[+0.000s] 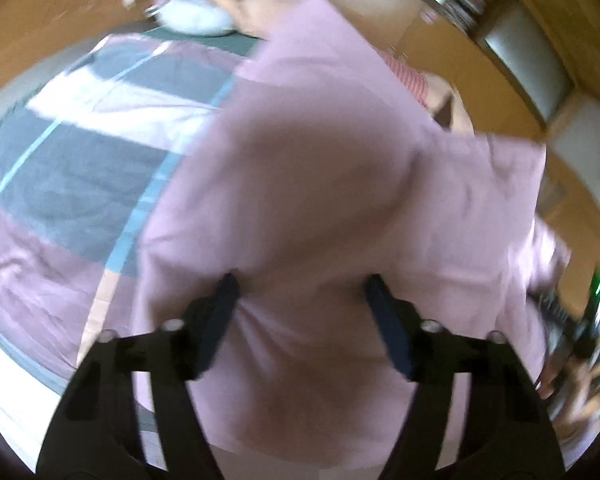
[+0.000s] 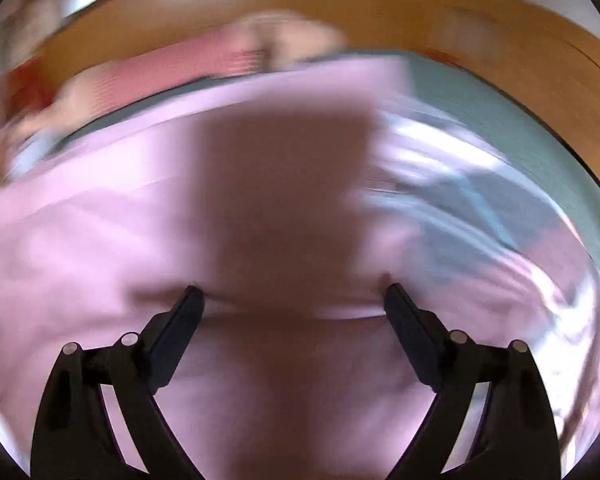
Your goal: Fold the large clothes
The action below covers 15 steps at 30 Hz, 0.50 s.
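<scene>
A large pale pink garment (image 1: 320, 168) lies spread over a bed with a grey, white and pink patchwork cover (image 1: 80, 128). My left gripper (image 1: 302, 280) is open just above the garment, its two black fingers wide apart with pink cloth between and under them. In the right wrist view the same pink garment (image 2: 180, 220) fills the frame, blurred by motion. My right gripper (image 2: 292, 294) is open over it, fingers wide apart, tips at a fold in the cloth. Neither gripper holds cloth.
A person in a red-striped top (image 1: 408, 76) sits beyond the bed on the wooden floor (image 1: 340, 8), and also shows in the right wrist view (image 2: 204, 68). A white object (image 1: 196, 20) lies at the bed's far edge. Shelving (image 1: 540, 64) stands at right. The bed cover (image 2: 480, 152) shows at right.
</scene>
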Tool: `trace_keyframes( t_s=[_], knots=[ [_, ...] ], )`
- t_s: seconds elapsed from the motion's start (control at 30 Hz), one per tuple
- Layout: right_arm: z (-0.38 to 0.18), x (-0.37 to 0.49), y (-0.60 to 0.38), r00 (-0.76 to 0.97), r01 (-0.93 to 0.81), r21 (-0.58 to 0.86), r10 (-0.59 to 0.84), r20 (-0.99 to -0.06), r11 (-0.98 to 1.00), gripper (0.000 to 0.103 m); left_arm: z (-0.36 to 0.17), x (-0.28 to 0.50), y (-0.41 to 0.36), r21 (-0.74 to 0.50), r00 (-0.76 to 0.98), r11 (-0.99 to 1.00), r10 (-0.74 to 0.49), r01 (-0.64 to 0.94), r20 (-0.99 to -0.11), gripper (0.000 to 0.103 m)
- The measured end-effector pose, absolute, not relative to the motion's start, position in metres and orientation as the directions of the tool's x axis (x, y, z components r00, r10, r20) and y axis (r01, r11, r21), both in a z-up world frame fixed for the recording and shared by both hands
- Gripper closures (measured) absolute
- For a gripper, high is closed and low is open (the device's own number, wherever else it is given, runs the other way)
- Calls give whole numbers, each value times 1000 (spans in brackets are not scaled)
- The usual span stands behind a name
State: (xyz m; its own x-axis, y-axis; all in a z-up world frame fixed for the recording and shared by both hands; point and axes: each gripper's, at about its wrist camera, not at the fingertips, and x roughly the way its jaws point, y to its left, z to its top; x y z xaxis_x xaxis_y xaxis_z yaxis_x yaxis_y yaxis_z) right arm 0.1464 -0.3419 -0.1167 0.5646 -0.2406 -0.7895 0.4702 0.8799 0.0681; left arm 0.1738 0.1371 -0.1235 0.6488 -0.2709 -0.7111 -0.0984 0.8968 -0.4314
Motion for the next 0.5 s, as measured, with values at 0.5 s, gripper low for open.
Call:
trace_keyframes(
  t_s=[0.5],
  knots=[
    [-79, 208, -40, 620, -222, -27, 119, -775, 975, 19, -99, 155, 160, -497, 706, 855, -259, -151, -660, 17]
  ],
)
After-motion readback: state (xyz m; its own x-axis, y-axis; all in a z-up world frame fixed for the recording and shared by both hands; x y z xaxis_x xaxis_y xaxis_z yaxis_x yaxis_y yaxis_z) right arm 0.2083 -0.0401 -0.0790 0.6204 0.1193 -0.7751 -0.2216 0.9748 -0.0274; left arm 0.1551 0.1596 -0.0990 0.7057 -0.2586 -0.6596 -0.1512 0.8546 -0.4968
